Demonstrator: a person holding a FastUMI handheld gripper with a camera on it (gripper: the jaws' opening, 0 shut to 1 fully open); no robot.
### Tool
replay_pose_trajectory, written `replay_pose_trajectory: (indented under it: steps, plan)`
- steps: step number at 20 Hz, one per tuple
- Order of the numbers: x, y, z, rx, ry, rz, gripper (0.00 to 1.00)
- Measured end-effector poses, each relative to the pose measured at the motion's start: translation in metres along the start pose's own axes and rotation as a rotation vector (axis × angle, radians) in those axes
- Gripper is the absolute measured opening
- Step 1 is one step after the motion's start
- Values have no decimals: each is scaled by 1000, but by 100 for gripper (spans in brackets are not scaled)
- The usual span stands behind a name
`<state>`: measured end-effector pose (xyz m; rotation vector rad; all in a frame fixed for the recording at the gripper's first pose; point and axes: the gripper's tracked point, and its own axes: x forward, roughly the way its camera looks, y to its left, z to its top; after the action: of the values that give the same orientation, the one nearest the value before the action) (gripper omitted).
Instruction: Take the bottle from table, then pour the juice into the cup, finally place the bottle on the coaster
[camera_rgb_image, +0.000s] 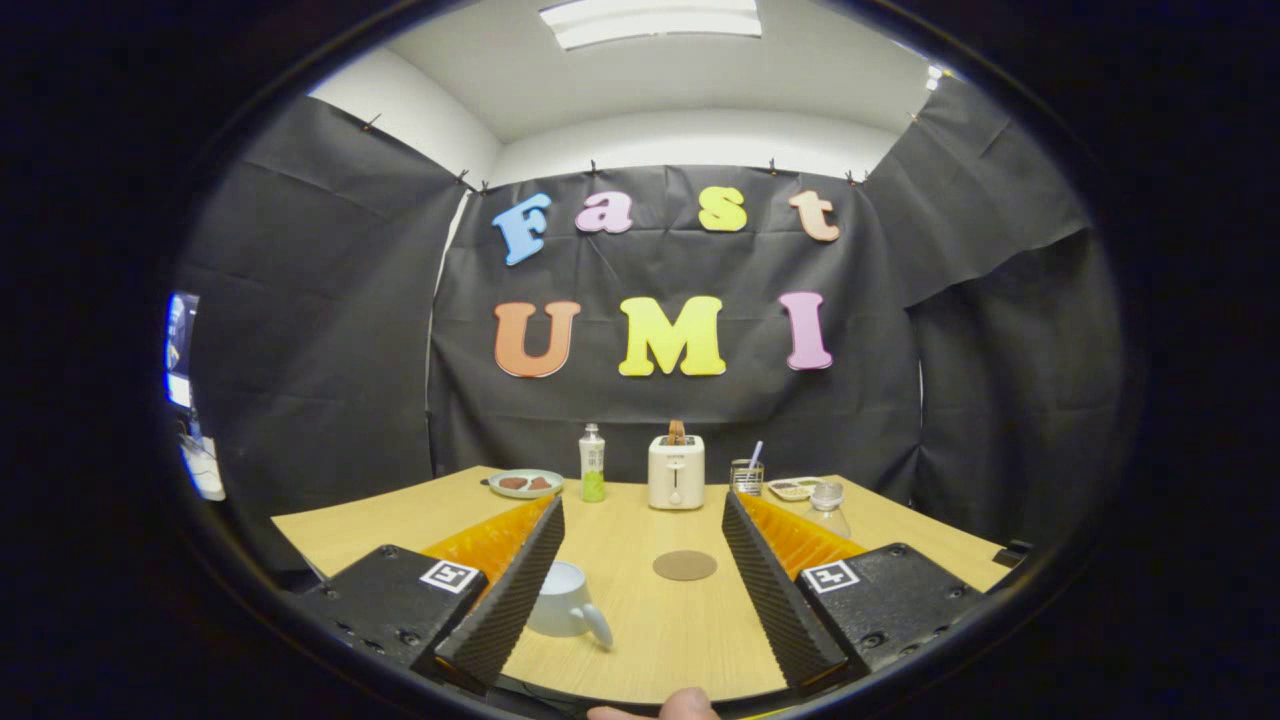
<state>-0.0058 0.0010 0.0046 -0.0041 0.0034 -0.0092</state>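
Bottle untouched beyond the coaster, beside toaster; gripper spread wide, empty; cup near coaster. Everything left.

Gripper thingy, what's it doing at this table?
A person is holding the gripper, and its fingers are wide open with nothing between them. The juice bottle stands untouched at the far side of the table, beside the toaster. The white cup and the round coaster wait between the fingers. Nothing is poured yet.
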Motion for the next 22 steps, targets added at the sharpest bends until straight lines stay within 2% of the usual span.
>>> replay_pose_trajectory:
  steps: [16,22]
  plan:
    - [-8,-12,-1,-31,-24,-48,100]
    - [-14,-29,3,-4,-57,-79,100]
